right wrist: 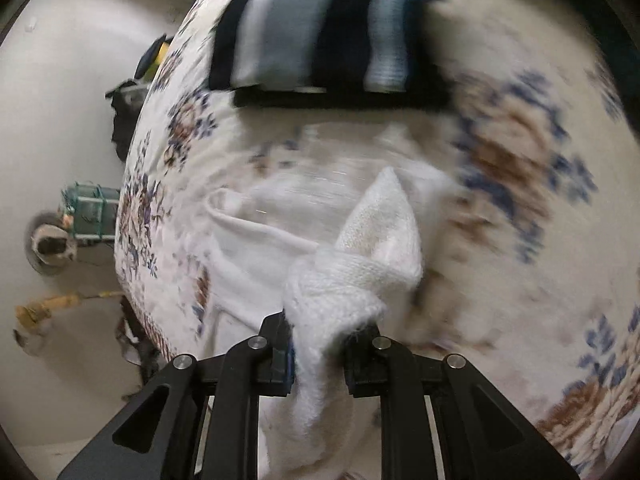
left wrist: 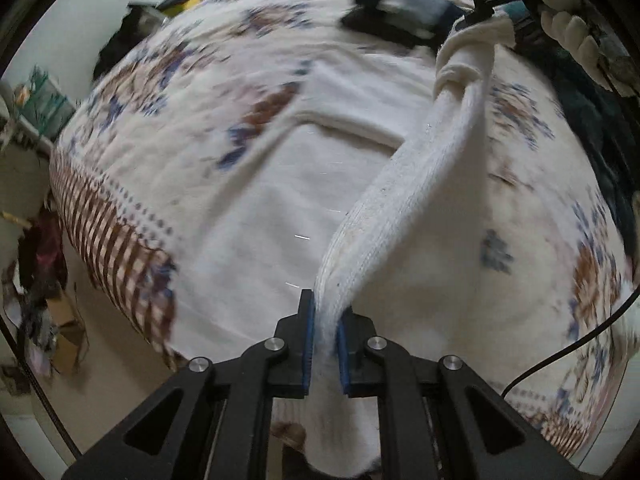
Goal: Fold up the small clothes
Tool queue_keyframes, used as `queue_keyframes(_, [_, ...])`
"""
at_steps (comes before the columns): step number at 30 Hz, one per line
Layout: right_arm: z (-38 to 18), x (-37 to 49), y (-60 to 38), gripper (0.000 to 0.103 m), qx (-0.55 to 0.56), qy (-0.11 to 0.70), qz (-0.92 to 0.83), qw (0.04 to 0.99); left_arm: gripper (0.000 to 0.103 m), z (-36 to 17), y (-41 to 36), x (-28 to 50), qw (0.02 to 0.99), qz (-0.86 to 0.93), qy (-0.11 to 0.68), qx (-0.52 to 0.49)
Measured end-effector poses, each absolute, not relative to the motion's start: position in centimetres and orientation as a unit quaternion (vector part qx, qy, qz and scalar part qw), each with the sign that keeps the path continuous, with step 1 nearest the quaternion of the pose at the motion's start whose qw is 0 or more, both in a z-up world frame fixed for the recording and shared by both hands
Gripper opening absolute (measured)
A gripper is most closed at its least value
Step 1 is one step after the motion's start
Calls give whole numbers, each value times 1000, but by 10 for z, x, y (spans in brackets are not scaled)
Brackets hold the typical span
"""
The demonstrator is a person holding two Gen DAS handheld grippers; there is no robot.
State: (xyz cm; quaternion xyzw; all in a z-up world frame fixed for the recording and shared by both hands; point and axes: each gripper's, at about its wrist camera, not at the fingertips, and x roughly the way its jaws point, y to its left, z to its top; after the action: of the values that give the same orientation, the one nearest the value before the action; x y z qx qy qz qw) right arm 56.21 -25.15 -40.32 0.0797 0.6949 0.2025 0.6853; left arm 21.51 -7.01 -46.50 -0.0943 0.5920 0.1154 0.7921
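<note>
A long white knit sock hangs stretched above a bed with a floral cover. My left gripper is shut on one end of it. My right gripper is at the top right of the left wrist view, shut on the sock's other end. In the right wrist view the right gripper is shut on the bunched white sock. A second white garment lies flat on the bed below; it also shows in the right wrist view.
A folded dark and light blue striped garment lies at the far side of the bed, also in the left wrist view. The bed's edge drops to a floor with clutter at the left. A gloved hand holds the right gripper.
</note>
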Motion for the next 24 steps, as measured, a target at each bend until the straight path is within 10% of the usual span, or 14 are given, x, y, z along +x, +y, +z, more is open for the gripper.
queue_keyframes(12, [-512, 596, -56, 30, 104, 769, 103, 622, 11, -576, 111, 206, 698, 117, 653, -269])
queue_keyframes(16, [-504, 599, -46, 47, 200, 762, 180, 589, 40, -568, 118, 213, 703, 90, 653, -268])
queue_keyframes(24, [-426, 589, -154, 47, 96, 687, 112, 712, 59, -508, 95, 361, 763, -19, 588, -266])
